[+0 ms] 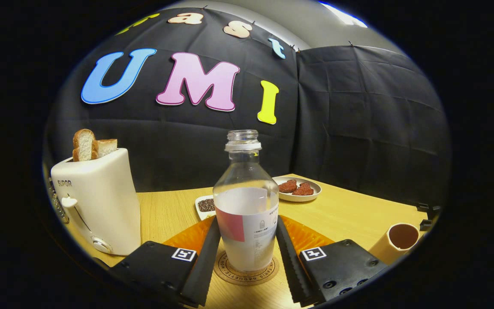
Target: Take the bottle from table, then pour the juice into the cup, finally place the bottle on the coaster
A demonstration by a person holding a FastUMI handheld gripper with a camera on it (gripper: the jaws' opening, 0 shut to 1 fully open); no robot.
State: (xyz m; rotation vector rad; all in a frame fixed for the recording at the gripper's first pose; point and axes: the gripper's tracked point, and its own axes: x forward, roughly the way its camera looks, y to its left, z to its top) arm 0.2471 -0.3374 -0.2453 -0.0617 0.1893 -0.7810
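- The bottle (246, 206) stands upright on the round coaster (246, 269), near the front edge of the table (350, 210), with its cap off and its mouth bare.
- It is a clear bottle, with pale liquid filling about the lower half and a label with a pink patch wrapped round the lower body.
- The gripper (247, 246) has its jaws on either side of the bottle: the left finger (206, 262) lies along the bottle's left flank and the right finger (290, 257) along its right flank.
- Both fingers look very close to the bottle's sides, but whether they press on it or stand just clear I cannot tell.
- The coaster lies on an orange mat (311, 236), which spreads to left and right behind the fingers.
- The cup (397, 242), a pale tube with a dark inside, stands to the right of the gripper, near the table's right edge, well apart from the bottle.
- A white toaster (99, 201) stands to the left, with slices of bread (90, 145) sticking out of its top.
- Farther back, just behind the bottle on its left, lies a small white dish of dark seeds (206, 205).
- To the far right of the bottle sits a shallow plate (298, 196) bearing two reddish-brown pieces of food (296, 188).
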